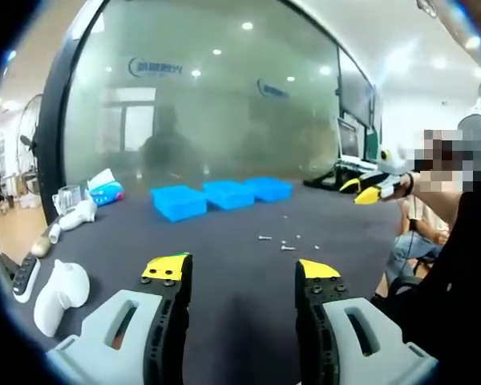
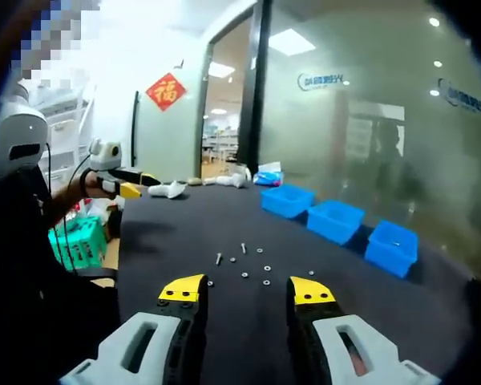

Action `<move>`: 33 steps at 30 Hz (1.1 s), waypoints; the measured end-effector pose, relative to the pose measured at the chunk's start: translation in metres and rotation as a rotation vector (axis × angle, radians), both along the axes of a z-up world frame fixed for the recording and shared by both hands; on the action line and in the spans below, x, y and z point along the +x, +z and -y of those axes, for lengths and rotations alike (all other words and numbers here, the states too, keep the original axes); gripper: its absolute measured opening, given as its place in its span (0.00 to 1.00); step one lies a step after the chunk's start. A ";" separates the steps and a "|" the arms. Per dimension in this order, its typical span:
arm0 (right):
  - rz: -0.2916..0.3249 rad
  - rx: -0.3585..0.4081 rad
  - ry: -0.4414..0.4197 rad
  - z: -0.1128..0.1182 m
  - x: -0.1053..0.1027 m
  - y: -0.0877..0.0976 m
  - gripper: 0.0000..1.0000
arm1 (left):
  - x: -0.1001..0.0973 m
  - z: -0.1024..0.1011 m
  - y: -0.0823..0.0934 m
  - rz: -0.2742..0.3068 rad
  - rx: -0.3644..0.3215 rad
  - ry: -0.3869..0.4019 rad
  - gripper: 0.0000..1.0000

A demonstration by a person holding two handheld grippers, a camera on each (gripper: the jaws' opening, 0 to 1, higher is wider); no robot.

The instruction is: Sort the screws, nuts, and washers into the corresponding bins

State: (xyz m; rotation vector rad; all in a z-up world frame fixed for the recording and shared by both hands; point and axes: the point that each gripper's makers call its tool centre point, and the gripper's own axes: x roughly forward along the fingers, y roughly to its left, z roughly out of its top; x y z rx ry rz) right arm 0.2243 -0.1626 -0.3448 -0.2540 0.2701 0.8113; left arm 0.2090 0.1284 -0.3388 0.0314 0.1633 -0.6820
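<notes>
Both tools, the right tool [image 2: 248,290] and the left tool [image 1: 240,271], are wide open and hold nothing. Little screws, nuts and washers [image 2: 245,265] lie on the dark counter [image 2: 184,220], near three blue bins [image 2: 337,220]. Pick one piece at a time, slowly.

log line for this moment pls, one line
left gripper: open, empty | right gripper: open, empty, near loose hardware | three blue bins: on table, apart from hardware | sorting: not begun
</notes>
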 end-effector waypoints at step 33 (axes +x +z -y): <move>-0.164 -0.290 0.215 -0.104 0.080 -0.046 0.25 | 0.006 0.003 -0.022 -0.048 0.004 -0.005 0.50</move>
